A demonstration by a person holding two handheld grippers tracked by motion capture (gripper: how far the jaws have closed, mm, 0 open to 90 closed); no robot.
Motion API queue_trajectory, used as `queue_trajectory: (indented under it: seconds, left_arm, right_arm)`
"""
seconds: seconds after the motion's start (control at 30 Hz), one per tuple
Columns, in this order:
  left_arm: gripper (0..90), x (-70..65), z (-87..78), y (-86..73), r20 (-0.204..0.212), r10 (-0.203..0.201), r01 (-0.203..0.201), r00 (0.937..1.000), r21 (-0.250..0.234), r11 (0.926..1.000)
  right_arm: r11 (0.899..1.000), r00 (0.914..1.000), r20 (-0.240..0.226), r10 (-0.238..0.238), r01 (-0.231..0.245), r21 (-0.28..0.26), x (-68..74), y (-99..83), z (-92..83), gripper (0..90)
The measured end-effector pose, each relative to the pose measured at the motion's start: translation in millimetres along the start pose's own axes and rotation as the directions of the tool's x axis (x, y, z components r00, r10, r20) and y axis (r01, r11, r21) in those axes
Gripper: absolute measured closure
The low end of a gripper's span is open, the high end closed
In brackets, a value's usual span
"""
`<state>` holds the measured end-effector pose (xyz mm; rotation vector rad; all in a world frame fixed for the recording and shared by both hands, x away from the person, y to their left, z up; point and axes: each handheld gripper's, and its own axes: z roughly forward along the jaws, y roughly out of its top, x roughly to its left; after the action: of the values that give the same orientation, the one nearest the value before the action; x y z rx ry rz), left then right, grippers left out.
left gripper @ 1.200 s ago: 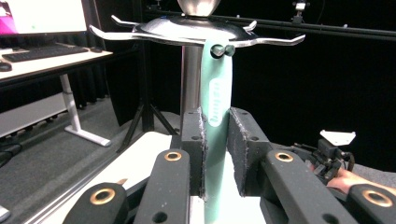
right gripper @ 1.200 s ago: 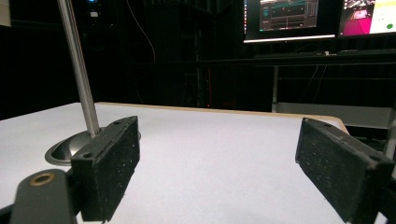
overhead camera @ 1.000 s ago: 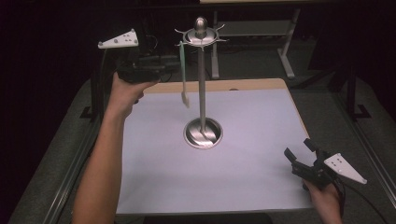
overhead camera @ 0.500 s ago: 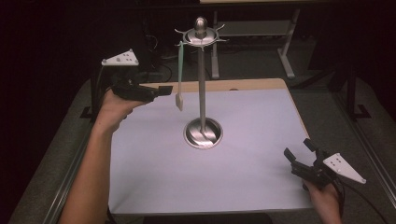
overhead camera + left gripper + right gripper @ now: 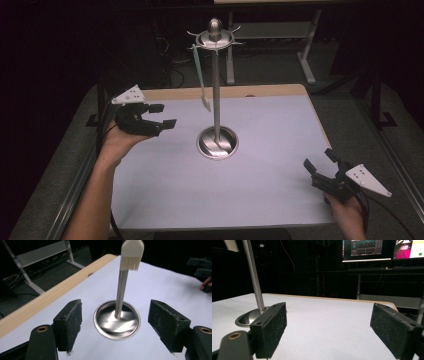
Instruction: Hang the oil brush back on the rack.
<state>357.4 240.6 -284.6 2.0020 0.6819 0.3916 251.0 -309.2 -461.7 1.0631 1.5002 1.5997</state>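
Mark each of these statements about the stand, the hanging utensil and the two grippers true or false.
1. The pale utensil hangs from the top of the metal stand. True.
2. The left gripper is clamped on the utensil. False: its jaws have just been opening, with nothing between them.
3. The right gripper holds a spoon. False: its jaws stand open and empty.
4. The stand's round base sits on the white sheet. True.

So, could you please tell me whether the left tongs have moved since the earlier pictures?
Yes. The left tongs have moved down and away from the hanging brush, left of the stand; their jaws have just opened, empty.
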Motion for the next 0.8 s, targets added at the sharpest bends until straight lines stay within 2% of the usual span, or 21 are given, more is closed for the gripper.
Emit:
queue_trajectory:
  seconds: [0.47, 0.63, 0.8]
  left_arm:
    - [24.5, -10.6, 1.7, -69.3, -0.067, -0.034, 0.036, 0.9972, 0.027, 0.9990]
    - [21.8, -14.3, 1.6, -94.0, -0.085, -0.065, 0.068, 0.9943, 0.031, 0.9972]
    - [17.3, -20.1, 1.4, -115.9, -0.094, -0.080, 0.086, 0.9923, 0.058, 0.9946]
  right_arm:
    - [1.000, 1.0000, 0.000, -0.001, 0.001, 0.000, -0.2, 0.0, -0.2, 13.1]
    - [1.000, 1.0000, -0.001, -0.004, 0.004, 0.000, 0.0, 0.0, -0.2, 13.1]
    - [1.000, 1.0000, -0.001, -0.004, 0.004, -0.001, 0.3, -0.1, -0.2, 13.1]
